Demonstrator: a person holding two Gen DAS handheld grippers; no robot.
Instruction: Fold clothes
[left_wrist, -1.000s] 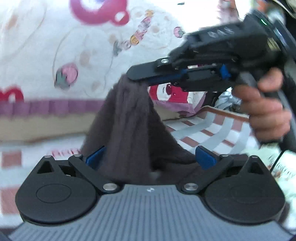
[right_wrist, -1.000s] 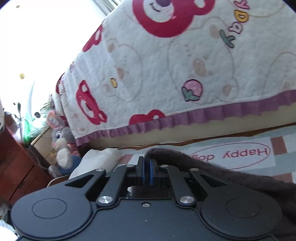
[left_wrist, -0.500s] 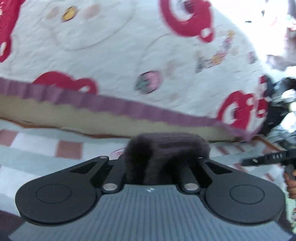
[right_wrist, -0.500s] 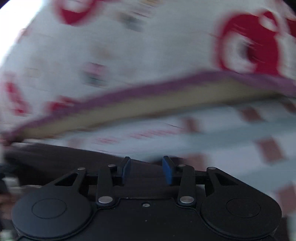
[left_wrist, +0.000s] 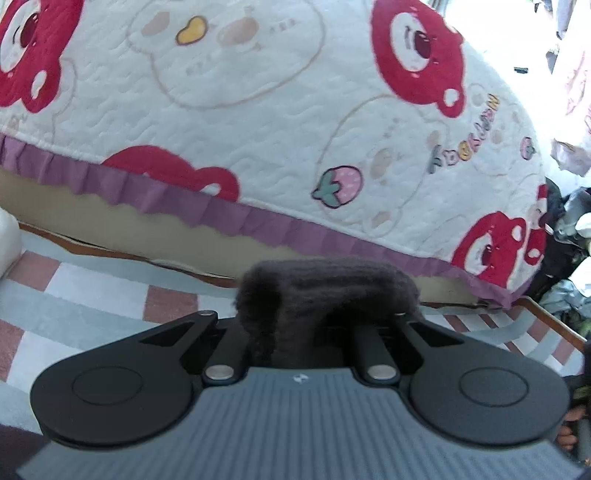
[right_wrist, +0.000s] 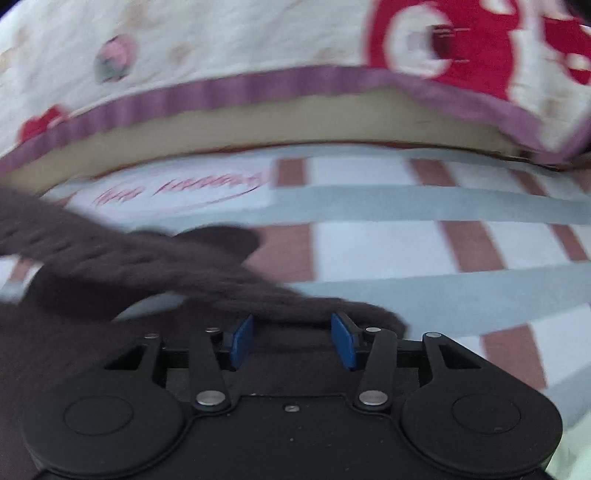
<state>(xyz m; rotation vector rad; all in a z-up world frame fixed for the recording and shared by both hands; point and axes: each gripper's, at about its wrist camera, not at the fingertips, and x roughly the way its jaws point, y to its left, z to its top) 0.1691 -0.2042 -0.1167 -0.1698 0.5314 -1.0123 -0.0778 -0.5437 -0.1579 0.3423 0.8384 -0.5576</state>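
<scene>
A dark brown knitted garment (left_wrist: 325, 291) is bunched up over the tips of my left gripper (left_wrist: 301, 325), which is shut on it; the cloth hides its fingertips. In the right wrist view the same garment (right_wrist: 129, 266) stretches from the left edge down across the rug to my right gripper (right_wrist: 291, 334). Its blue pads (right_wrist: 242, 343) stand apart and the jaws are opening. A fold of the cloth lies along the fingertips, and the pads do not press on it.
A bed with a white quilt (left_wrist: 258, 110) printed with red bears and edged by a purple frill (left_wrist: 207, 210) fills the background. A checked pink, white and grey rug (right_wrist: 369, 251) covers the floor. Dark clutter (left_wrist: 565, 236) sits at the right.
My left gripper closed on the garment and swung left along the bed. My right gripper let go of the cloth, opened its jaws and dipped toward the rug.
</scene>
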